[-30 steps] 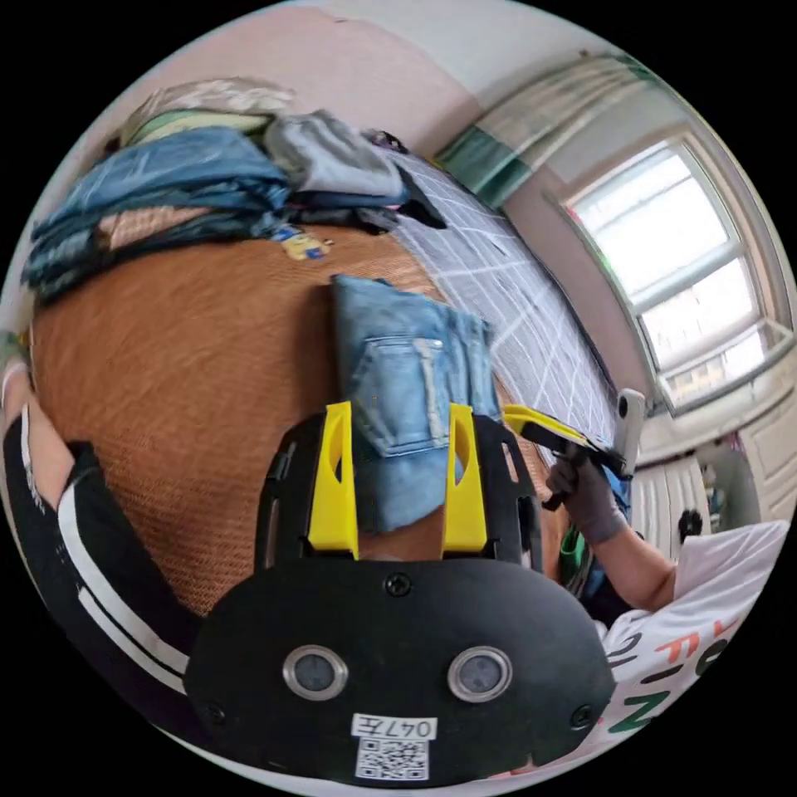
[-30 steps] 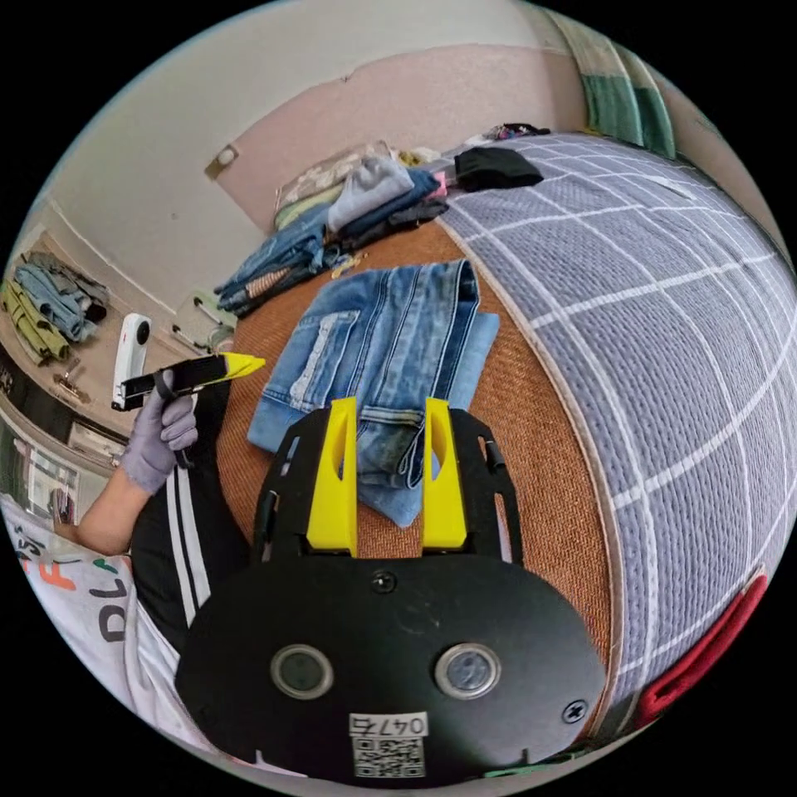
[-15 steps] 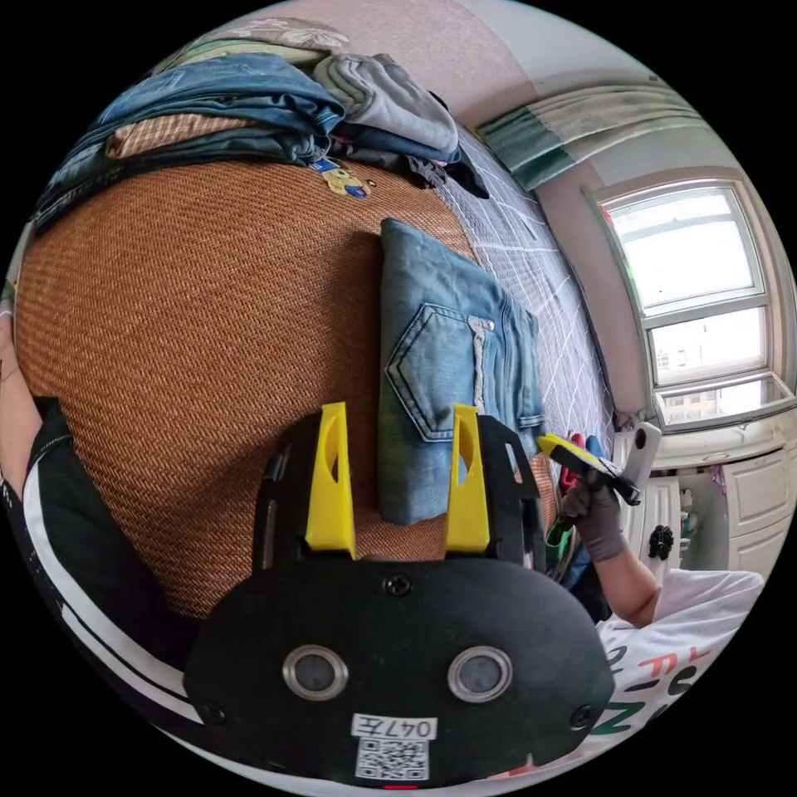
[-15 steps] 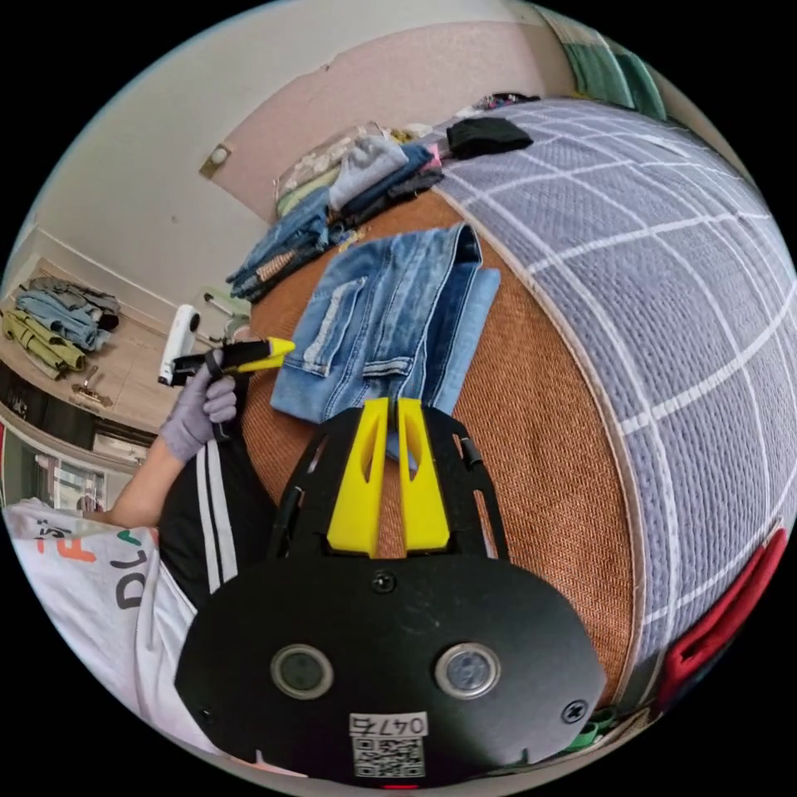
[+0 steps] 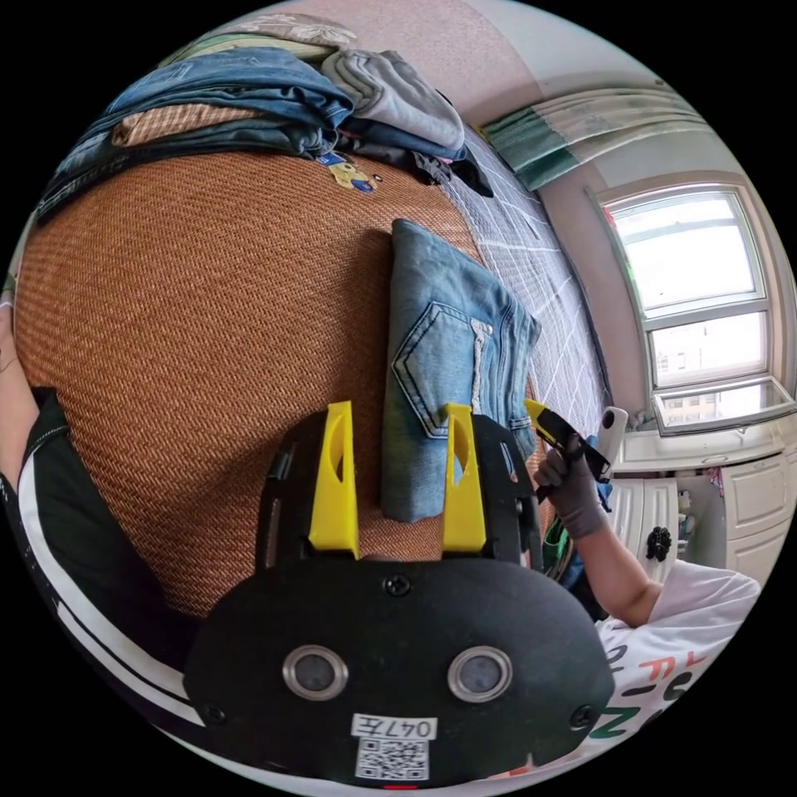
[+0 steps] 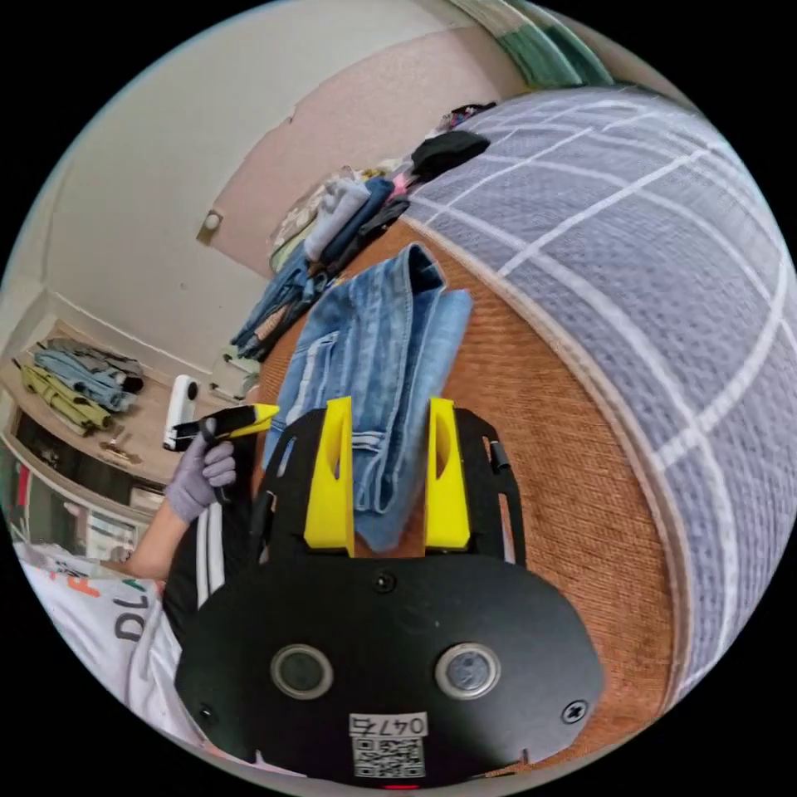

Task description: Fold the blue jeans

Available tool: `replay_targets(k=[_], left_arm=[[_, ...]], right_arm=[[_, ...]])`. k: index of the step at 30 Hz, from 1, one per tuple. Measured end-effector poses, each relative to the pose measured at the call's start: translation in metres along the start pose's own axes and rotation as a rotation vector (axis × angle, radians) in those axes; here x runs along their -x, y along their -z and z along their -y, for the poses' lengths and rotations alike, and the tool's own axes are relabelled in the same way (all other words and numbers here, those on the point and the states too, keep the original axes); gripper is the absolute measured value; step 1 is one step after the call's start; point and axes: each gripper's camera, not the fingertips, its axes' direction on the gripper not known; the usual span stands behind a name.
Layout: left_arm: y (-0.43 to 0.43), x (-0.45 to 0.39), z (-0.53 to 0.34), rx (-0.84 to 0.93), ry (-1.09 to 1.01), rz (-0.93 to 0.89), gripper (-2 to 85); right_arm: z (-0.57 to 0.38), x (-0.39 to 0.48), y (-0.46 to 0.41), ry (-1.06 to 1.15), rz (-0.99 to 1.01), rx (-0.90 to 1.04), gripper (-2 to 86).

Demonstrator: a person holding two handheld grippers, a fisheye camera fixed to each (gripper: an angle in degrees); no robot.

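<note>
The blue jeans (image 5: 452, 349) lie folded into a compact rectangle on the woven brown mat (image 5: 207, 315), back pocket facing up. My left gripper (image 5: 397, 408) hovers open over their near end; the denim shows between its yellow jaws. In the right gripper view the jeans (image 6: 374, 349) show stacked layers along the near edge. My right gripper (image 6: 388, 404) is open just above that edge, with nothing pressed between its jaws. A gloved hand holds each gripper: the right gripper (image 5: 564, 432) beside the jeans, the left gripper (image 6: 232, 419) off their other side.
A pile of clothes (image 5: 249, 91) sits at the mat's far end. A grey checked quilt (image 6: 631, 249) borders the mat. The person's leg in black striped trousers (image 5: 58, 531) is close by. A window (image 5: 697, 282) and a shelf with clothes (image 6: 75, 374) stand further off.
My right gripper's jaws, nearly together half a second ago, now stand wide apart, and it has come lower over the jeans' edge. The left gripper stays open; the jeans lie still.
</note>
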Motion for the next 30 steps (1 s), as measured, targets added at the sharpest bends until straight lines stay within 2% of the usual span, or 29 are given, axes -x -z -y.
replay_targets(k=[4, 7, 12, 18, 23, 27, 30], left_arm=[[-0.008, -0.002, -0.004, 0.002, -0.011, 0.022, 14.9], [-0.014, -0.001, -0.008, 0.014, -0.024, 0.012, 14.1], [-0.021, 0.02, -0.016, 0.014, 0.023, -0.105, 11.1], [-0.035, 0.04, -0.025, 0.039, 0.063, -0.2, 8.5], [-0.04, 0.056, -0.035, 0.067, 0.098, -0.25, 8.5], [-0.033, 0.07, -0.047, 0.058, 0.138, -0.28, 8.3], [-0.023, 0.077, -0.056, 0.042, 0.15, -0.296, 7.9]], right_arm=[[-0.011, 0.006, -0.004, -0.002, -0.119, 0.054, 4.0], [-0.017, 0.002, 0.012, -0.033, -0.059, 0.082, 0.7], [-0.035, 0.038, 0.078, 0.119, -0.13, 0.06, -0.1], [-0.074, 0.082, 0.221, 0.188, -0.337, -0.015, -0.3], [-0.114, 0.107, 0.338, 0.149, -0.627, -0.063, -0.2], [-0.145, 0.098, 0.425, 0.03, -0.671, -0.193, -0.1], [-0.188, 0.059, 0.492, -0.164, -0.619, -0.312, -0.1]])
